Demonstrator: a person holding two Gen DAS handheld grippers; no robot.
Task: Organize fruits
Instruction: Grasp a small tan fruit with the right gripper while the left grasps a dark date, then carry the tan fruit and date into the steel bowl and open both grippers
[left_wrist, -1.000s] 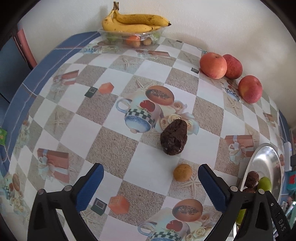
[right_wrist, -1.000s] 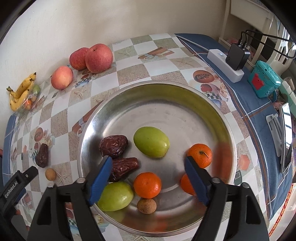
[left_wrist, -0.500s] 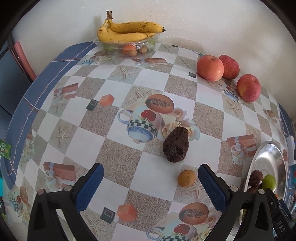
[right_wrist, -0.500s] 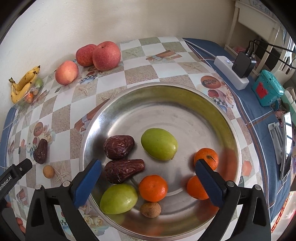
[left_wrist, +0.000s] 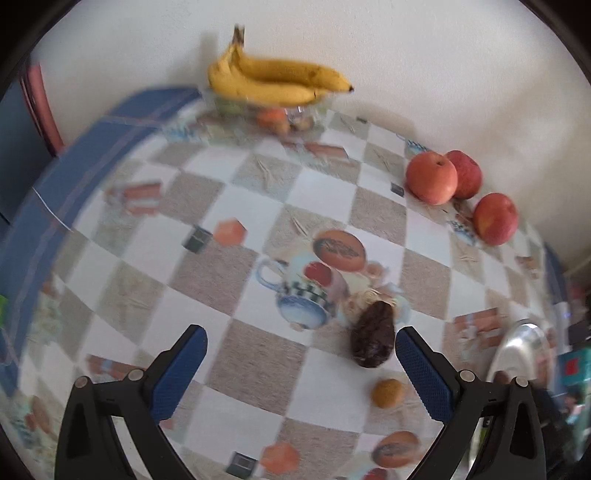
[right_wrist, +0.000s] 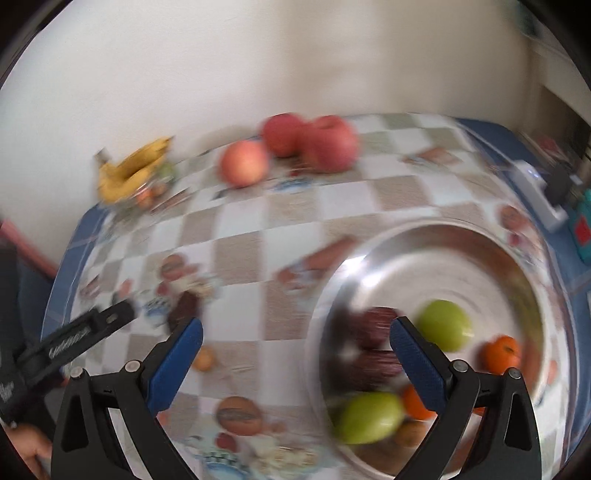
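Both grippers hang with jaws spread and empty. The left gripper (left_wrist: 301, 350) faces the dark date (left_wrist: 372, 339) at about 3 o'clock of its gap, likely lining up on it; a small brown fruit (left_wrist: 386, 393) lies just beside. The right gripper (right_wrist: 295, 341) hovers by the steel tray (right_wrist: 436, 236) of gathered fruit, though blur hides detail. Apples (left_wrist: 431, 176) and bananas (left_wrist: 273, 83) wait by the wall on the counter (left_wrist: 155, 236), well clear.
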